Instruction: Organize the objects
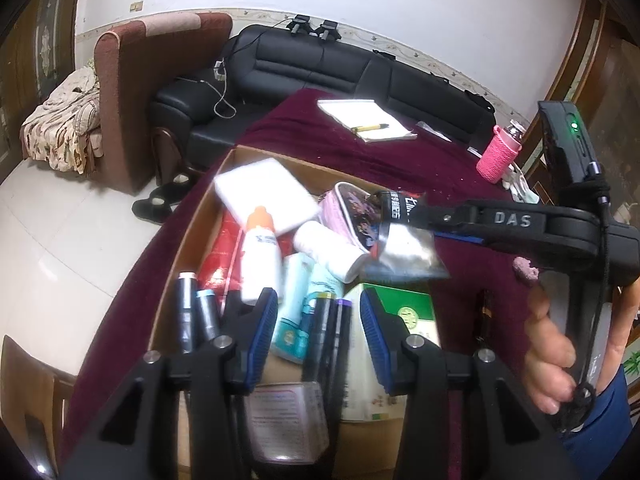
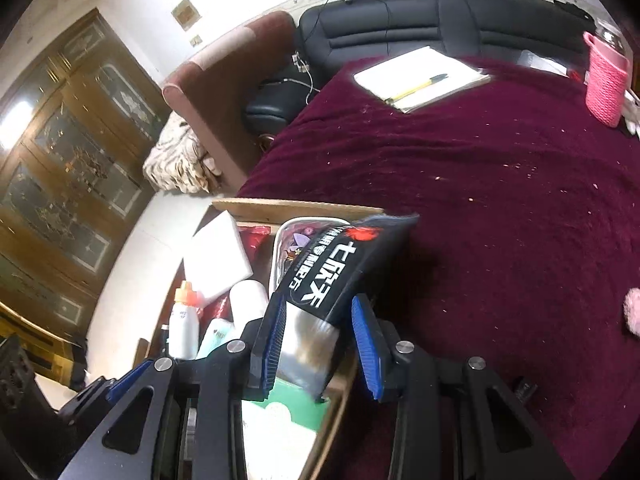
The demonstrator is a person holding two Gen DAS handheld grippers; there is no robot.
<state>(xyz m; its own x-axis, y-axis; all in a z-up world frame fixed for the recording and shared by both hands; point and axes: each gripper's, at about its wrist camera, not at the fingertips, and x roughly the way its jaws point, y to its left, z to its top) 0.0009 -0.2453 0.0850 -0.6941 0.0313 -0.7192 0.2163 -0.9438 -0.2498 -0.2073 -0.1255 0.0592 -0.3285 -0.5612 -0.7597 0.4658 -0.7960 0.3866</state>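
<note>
An open cardboard box (image 1: 192,216) (image 2: 296,206) sits on the maroon tablecloth (image 2: 500,208). It holds a white slab (image 1: 264,192), an orange-capped bottle (image 1: 260,252), a white bottle (image 1: 332,252), a pink printed pouch (image 1: 352,208), several markers (image 1: 328,332) and a green-and-white carton (image 1: 412,308). My right gripper (image 2: 319,300) (image 1: 416,210) is shut on a black and silver packet (image 2: 336,264) (image 1: 404,252), tilted over the box's far right part above the pouch. My left gripper (image 1: 319,296) hovers open over the near part, nothing between its pads.
A notepad with a yellow pen (image 1: 364,118) lies at the table's far side, a pink crochet-covered bottle (image 1: 500,156) at the far right. A small pink fuzzy thing (image 2: 634,312) lies right of the box. A black sofa (image 1: 320,68) stands beyond. A hand (image 1: 548,356) holds the right gripper's handle.
</note>
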